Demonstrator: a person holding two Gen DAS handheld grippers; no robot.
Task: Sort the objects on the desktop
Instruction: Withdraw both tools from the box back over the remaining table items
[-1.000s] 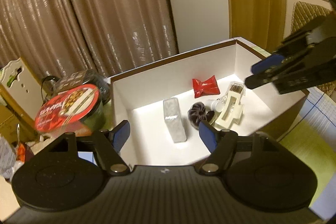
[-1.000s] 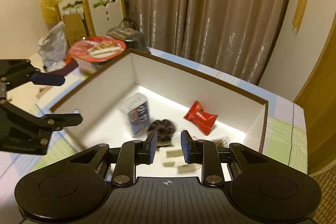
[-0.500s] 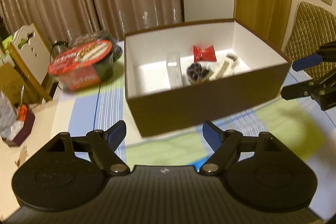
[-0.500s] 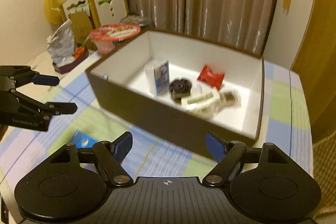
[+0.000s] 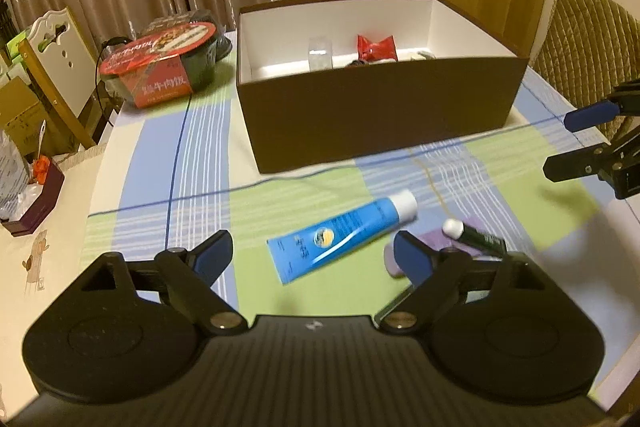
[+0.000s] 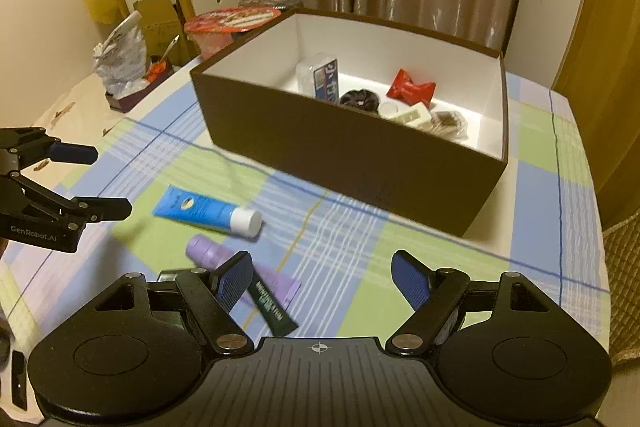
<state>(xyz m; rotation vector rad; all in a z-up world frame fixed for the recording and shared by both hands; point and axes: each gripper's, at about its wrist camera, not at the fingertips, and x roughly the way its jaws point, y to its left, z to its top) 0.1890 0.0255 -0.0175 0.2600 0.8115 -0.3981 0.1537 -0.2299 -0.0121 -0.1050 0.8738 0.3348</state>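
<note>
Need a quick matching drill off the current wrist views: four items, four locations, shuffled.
Items:
1. blue tube
2. red wrapper
3. purple tube
4. instant meal bowl

Places:
A. inside the brown box
B. on the tablecloth, between the box and the purple tube
C. on the table outside the box, beyond its left end
D. on the tablecloth, under a dark tube

Pairs: 1-B, 2-A, 3-D, 4-C
</note>
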